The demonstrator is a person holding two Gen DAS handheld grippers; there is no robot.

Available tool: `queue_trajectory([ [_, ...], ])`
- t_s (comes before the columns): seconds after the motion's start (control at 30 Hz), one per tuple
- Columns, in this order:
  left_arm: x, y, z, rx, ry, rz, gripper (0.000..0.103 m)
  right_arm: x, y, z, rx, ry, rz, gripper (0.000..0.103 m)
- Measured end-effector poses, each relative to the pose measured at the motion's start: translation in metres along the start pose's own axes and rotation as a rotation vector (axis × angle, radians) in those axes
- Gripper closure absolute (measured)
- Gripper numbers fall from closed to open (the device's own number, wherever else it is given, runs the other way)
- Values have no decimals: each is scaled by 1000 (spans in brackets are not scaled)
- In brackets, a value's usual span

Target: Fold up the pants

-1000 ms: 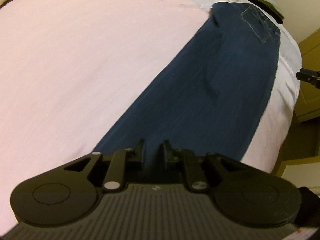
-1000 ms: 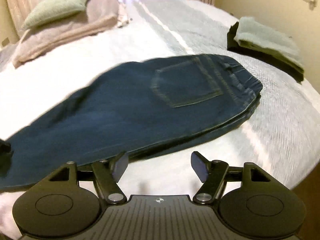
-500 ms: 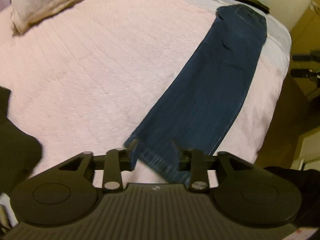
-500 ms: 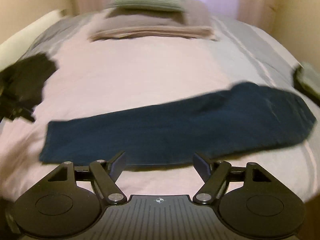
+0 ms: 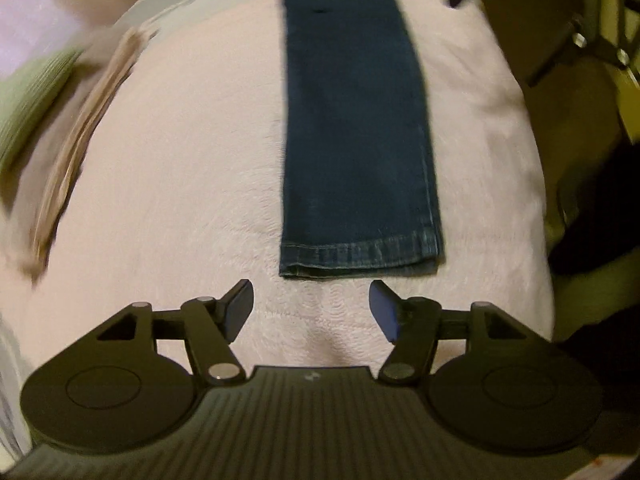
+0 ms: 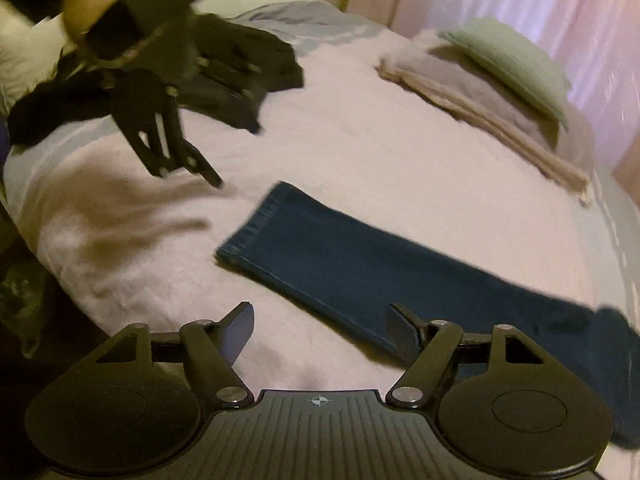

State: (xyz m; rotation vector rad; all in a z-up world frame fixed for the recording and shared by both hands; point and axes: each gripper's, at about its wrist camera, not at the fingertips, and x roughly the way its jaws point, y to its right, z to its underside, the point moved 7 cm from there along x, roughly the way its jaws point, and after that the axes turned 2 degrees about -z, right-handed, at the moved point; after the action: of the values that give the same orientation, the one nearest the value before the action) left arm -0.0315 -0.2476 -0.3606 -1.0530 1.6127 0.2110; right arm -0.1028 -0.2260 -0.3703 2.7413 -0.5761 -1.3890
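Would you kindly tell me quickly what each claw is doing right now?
Left claw: open, empty, just short of the jeans hem.
Right claw: open, empty, above the long edge of the jeans.

My left gripper (image 5: 311, 300): fingers spread wide, nothing held, raised and angled down. My right gripper (image 6: 320, 326): fingers spread wide, nothing held.

The pants (image 5: 352, 128) are dark blue denim, matt, with a stitched hem of paler thread. The bed (image 5: 180, 208) wears a pale pink cloth cover with a faint raised, quilted texture. The left gripper (image 5: 311, 304) and right gripper (image 6: 320, 326) are matt black plastic with small shiny metal pivots and ribbed housings. The green pillow (image 6: 516, 60) looks ribbed cloth.
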Motion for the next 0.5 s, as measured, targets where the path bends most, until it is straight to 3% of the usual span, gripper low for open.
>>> queue_trajectory([
  [0.27, 44, 8, 27, 263, 157, 72, 41, 90, -68, -15, -181, -6, 77, 53],
  [0.5, 62, 9, 39, 411, 258, 111, 38, 135, -92, -7, -367, -42, 131, 54],
])
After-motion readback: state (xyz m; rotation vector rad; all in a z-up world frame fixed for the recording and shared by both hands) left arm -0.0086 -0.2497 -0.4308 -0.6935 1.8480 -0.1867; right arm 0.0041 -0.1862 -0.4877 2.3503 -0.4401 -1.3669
